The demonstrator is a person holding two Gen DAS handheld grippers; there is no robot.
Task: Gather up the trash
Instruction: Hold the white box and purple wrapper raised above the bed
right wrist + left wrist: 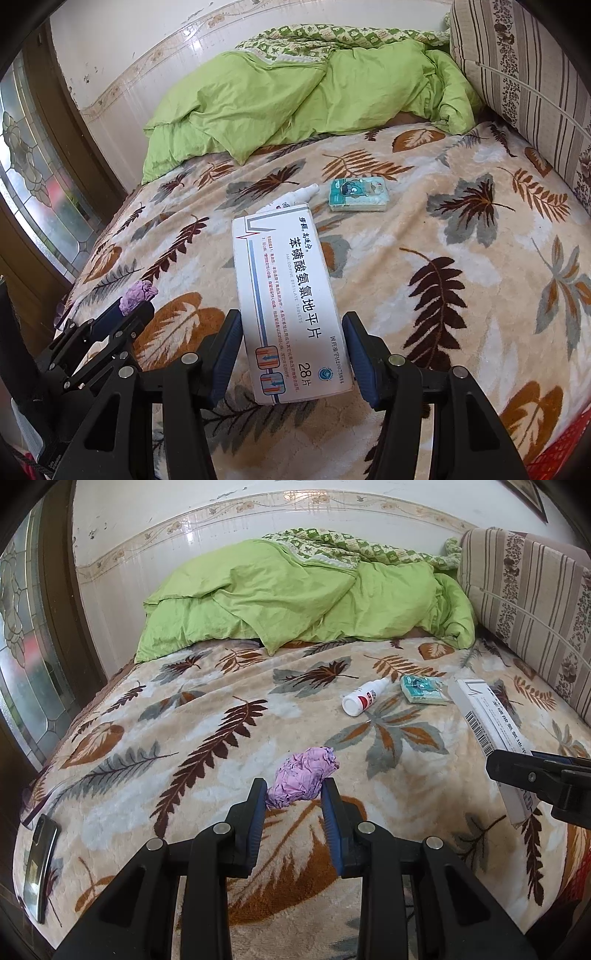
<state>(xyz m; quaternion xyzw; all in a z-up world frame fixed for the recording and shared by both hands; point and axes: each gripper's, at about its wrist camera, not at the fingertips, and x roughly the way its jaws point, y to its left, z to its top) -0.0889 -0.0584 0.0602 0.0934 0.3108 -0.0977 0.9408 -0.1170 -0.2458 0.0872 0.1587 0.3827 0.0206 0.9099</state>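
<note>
Left claw (294, 797) sits open around the crumpled purple wad (301, 777), lying mid-bed (184, 738). Right claw (291, 347) is spread wide either side of the white medicine box (288, 306), fingers barely off its edges. Plenty of bare blanket around both.

Purple crumpled paper (301, 777); leaf-patterned beige blanket (207, 738); lime-green duvet (295, 602); white box (291, 306).

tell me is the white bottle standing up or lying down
Lying down. The bottle rests on its side on the blanket, its nozzle pointing toward the tissue pack.
</note>
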